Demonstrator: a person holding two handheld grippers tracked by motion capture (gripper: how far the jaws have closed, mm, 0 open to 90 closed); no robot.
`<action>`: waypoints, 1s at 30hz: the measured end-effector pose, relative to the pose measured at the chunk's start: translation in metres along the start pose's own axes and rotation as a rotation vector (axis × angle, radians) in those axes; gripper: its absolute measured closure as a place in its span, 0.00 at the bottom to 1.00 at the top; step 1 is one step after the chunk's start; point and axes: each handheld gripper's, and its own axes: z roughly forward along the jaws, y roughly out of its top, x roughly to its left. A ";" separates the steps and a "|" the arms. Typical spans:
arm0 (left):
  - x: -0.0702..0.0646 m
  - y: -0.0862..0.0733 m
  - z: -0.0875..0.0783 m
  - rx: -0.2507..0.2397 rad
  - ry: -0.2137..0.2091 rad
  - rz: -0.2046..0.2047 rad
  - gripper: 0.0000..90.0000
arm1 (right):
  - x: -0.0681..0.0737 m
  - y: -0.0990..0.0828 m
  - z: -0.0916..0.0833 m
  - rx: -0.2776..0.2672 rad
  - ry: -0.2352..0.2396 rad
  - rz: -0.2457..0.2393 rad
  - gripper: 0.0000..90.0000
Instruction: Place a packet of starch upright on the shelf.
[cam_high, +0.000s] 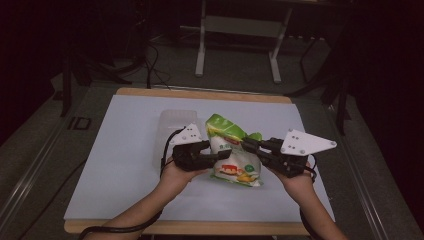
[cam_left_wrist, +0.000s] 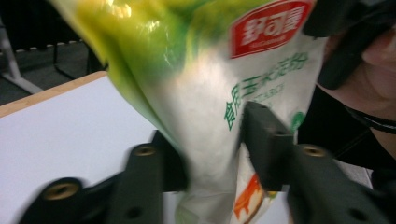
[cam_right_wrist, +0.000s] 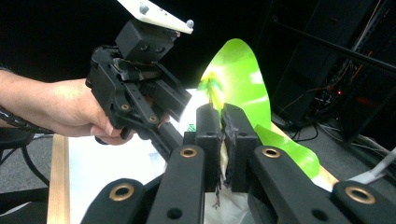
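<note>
A green-and-white bag (cam_high: 231, 152) of white powder is held up over the counter (cam_high: 125, 165), just past its middle toward 5 o'clock in the high view. The left gripper (cam_high: 220, 154) has its jaws on either side of the bag's lower body; in the left gripper view the pads press the plastic in, so it holds the bag at a narrow grip. The right gripper (cam_right_wrist: 223, 135) is clamped tight on the bag's upper edge, at 3 o'clock of the bag in the high view. A clear tub (cam_high: 172, 125) sits on the counter at 10 o'clock of the bag; its contents cannot be told.
</note>
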 end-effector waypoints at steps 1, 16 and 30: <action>-0.001 0.000 0.000 -0.002 0.001 0.006 0.77 | 0.000 0.000 0.000 -0.002 0.001 0.004 0.96; -0.008 0.008 -0.004 0.005 0.035 0.053 0.91 | -0.004 -0.004 -0.001 -0.019 -0.015 0.007 0.96; -0.005 0.030 -0.016 -0.032 0.069 0.083 0.91 | -0.002 0.004 -0.014 -0.104 -0.050 0.018 0.82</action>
